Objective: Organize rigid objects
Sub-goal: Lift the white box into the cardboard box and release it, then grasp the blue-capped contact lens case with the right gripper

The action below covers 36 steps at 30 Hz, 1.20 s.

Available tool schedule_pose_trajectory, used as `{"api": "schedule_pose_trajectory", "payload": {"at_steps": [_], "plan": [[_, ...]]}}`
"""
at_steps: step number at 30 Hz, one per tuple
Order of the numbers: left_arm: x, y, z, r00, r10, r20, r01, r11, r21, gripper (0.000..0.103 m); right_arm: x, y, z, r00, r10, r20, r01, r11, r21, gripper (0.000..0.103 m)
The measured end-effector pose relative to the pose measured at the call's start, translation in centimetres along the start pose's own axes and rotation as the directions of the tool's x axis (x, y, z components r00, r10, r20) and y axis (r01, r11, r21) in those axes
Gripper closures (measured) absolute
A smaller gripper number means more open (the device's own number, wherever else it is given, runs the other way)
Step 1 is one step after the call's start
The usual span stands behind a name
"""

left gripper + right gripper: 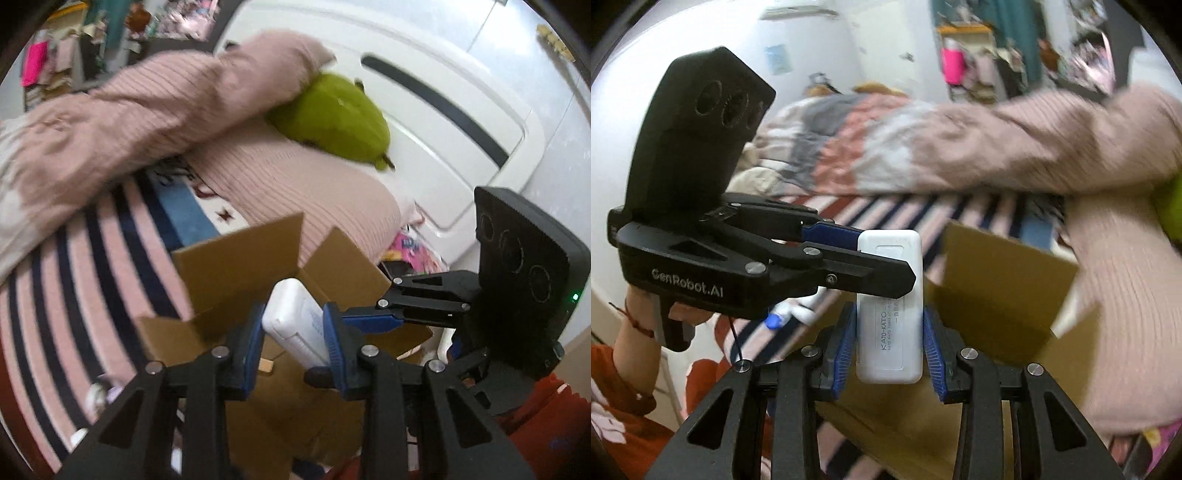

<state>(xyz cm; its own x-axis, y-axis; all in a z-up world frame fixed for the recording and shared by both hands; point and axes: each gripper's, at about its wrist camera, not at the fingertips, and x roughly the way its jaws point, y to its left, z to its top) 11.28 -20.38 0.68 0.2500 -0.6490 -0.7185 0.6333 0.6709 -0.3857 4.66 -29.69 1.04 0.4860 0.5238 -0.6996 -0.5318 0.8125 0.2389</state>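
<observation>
A white rectangular plastic case (295,320) with printed text is held between both grippers over an open cardboard box (236,258). My left gripper (293,338) has its blue pads against the case's two sides. In the right wrist view the case (889,306) stands upright between my right gripper's (889,339) blue pads, which sit close to its lower half with a thin gap showing. The left gripper (864,254) comes in from the left and clamps the case's upper end. The box (997,288) lies just behind and below.
The box sits on a bed with a pink, white and navy striped sheet (74,280). A pink ribbed blanket (155,110) and a green plush toy (332,114) lie behind it. A white headboard (443,110) stands at the right. A small wooden piece (266,365) lies inside the box.
</observation>
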Motion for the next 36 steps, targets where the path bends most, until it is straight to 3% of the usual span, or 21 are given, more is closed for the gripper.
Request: {"api": "schedule_pose_trajectory", "payload": {"at_steps": [6, 10, 13, 14, 16, 19, 20, 22, 26, 31, 34, 36], "plan": [[3.9, -0.9, 1.4, 0.995, 0.005, -0.1, -0.004, 1.0, 0.012, 0.072, 1.0, -2.1, -1.2, 0.982, -0.147, -0.116, 0.149, 0.989, 0.007, 0.072], [3.5, -1.3, 1.3, 0.994, 0.067, -0.09, -0.065, 0.997, 0.028, 0.042, 1.8, -1.8, -1.7, 0.958, -0.242, -0.157, 0.236, 0.97, -0.053, 0.072], [1.8, -0.4, 1.1, 0.994, 0.09, -0.059, -0.089, 0.996, 0.015, 0.041, 2.0, -1.1, -2.0, 0.944, -0.285, -0.168, 0.273, 0.957, -0.095, 0.07], [0.8, 0.0, 0.8, 0.993, 0.106, -0.044, -0.106, 0.994, 0.004, 0.04, 2.0, -1.0, -2.0, 0.943, -0.289, -0.167, 0.276, 0.956, -0.097, 0.067], [-1.2, 0.7, 0.3, 0.99, 0.14, -0.015, -0.14, 0.99, -0.005, 0.036, 1.7, -0.8, -1.8, 0.945, -0.283, -0.161, 0.271, 0.958, -0.09, 0.048], [-4.1, 1.8, -0.7, 0.98, 0.195, 0.026, -0.194, 0.98, -0.03, 0.034, 1.6, -0.3, -1.0, 0.955, -0.267, -0.13, 0.258, 0.962, -0.085, 0.034], [-5.2, 2.3, -1.2, 0.975, 0.218, 0.041, -0.216, 0.975, -0.045, 0.033, 1.7, 0.1, -0.8, 0.96, -0.254, -0.117, 0.245, 0.966, -0.086, 0.03], [-7.4, 3.3, -2.3, 0.963, 0.261, 0.07, -0.255, 0.964, -0.079, 0.031, 1.6, 1.2, -0.1, 0.974, -0.208, -0.091, 0.199, 0.976, -0.092, 0.008], [-12.4, 6.3, -5.9, 0.921, 0.371, 0.116, -0.352, 0.923, -0.158, 0.03, 1.9, 4.8, 1.4, 0.996, -0.092, -0.008, 0.09, 0.986, -0.144, 0.0], [-17.2, 10.4, -11.6, 0.859, 0.494, 0.133, -0.451, 0.853, -0.262, 0.028, 3.8, 11.0, 3.2, 1.0, -0.007, 0.02, 0.012, 0.966, -0.258, 0.0], [-18.6, 12.4, -14.9, 0.82, 0.56, 0.117, -0.508, 0.807, -0.302, 0.028, 5.5, 14.2, 3.2, 0.993, 0.116, -0.004, -0.113, 0.958, -0.264, 0.0], [-19.1, 13.4, -16.9, 0.808, 0.578, 0.115, -0.52, 0.79, -0.324, 0.028, 7.7, 15.9, 2.8, 0.982, 0.183, -0.043, -0.188, 0.946, -0.264, 0.0]]}}
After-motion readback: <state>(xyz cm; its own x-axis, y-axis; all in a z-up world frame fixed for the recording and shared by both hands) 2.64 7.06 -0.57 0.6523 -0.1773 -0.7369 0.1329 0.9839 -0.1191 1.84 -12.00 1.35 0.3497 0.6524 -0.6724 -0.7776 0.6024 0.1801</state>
